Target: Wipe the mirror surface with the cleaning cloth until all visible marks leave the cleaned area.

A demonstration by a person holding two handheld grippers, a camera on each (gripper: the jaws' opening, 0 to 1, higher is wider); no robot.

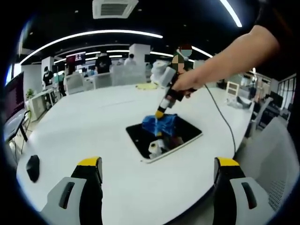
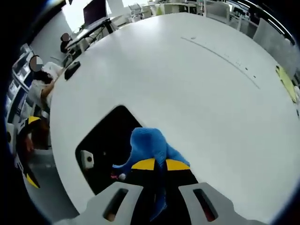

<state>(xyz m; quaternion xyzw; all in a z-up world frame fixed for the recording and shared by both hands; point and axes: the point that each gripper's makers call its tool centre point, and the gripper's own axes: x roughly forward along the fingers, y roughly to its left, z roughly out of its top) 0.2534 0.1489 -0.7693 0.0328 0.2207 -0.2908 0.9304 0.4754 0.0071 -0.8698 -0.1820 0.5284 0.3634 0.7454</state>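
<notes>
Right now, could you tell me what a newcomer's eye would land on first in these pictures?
The bright blue cleaning cloth stands out first, pinched in the right gripper and pressed onto the dark mirror lying flat near the middle of the white table. In the left gripper view, the left gripper hangs open over the table's near edge, and a small black object sits far left.

We had the right gripper point(image 2: 156, 165) clamped on the blue cleaning cloth point(image 2: 147, 145), yellow tips pinched together, the cloth bunched over the dark mirror point(image 2: 105, 136). The mirror lay flat on the white desk point(image 2: 187, 84). We saw a black mouse point(image 2: 71, 69) far off near the desk's edge.
</notes>
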